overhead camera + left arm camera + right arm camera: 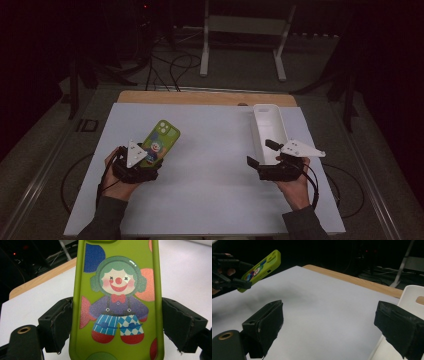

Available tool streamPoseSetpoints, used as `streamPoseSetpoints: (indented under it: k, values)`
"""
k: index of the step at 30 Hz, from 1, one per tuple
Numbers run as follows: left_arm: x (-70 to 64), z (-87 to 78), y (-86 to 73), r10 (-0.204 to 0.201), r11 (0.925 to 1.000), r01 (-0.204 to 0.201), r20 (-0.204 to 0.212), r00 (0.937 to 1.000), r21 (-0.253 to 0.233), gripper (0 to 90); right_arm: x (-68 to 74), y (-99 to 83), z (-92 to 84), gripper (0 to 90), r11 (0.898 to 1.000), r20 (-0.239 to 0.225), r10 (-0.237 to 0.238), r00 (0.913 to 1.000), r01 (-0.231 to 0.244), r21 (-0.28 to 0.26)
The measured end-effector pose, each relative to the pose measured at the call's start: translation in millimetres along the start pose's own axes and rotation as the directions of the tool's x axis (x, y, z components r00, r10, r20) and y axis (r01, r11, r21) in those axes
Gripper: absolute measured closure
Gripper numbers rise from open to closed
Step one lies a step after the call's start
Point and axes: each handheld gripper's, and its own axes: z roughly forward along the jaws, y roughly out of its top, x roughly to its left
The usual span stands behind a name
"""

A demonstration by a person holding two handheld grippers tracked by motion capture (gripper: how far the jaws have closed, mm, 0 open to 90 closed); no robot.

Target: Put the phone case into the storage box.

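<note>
A: Phone case (160,142) first — where is it?

B: Left side of the white table (210,165), lifted and tilted, its near end clamped between the left gripper (145,160) jaws; clown print faces up.

A: Right gripper (261,153)?

B: Jaws wide apart, nothing between them, just beside the near end of the white tray (270,127).

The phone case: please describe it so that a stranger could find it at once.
On the white table, look at its left side, where the left gripper clamps the phone case by its two long edges. It is lime green with a cartoon clown, unlike the plain white tray opposite.
</note>
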Motion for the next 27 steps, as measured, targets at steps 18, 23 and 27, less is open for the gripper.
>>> streamPoseSetpoints:
  k: [18,23,27]
  values:
    - [-14.0,-7.7,7.3,0.035,0.9938,-0.036,-0.007,0.9994,-0.105,16.5,1.6,4.2,3.0,8.4,1.0,-0.038,0.008,0.9993,-0.008,-0.018]
    - [-18.1,-10.8,10.5,0.051,0.9908,-0.052,-0.013,0.9986,-0.125,16.4,2.4,1.6,4.4,8.4,1.0,-0.045,0.012,0.9989,-0.013,-0.02]
    - [-21.0,-13.0,14.9,0.064,0.9883,-0.065,-0.008,0.9979,-0.138,16.4,3.2,1.3,4.9,8.4,0.999,-0.066,0.021,0.9976,-0.023,-0.032]
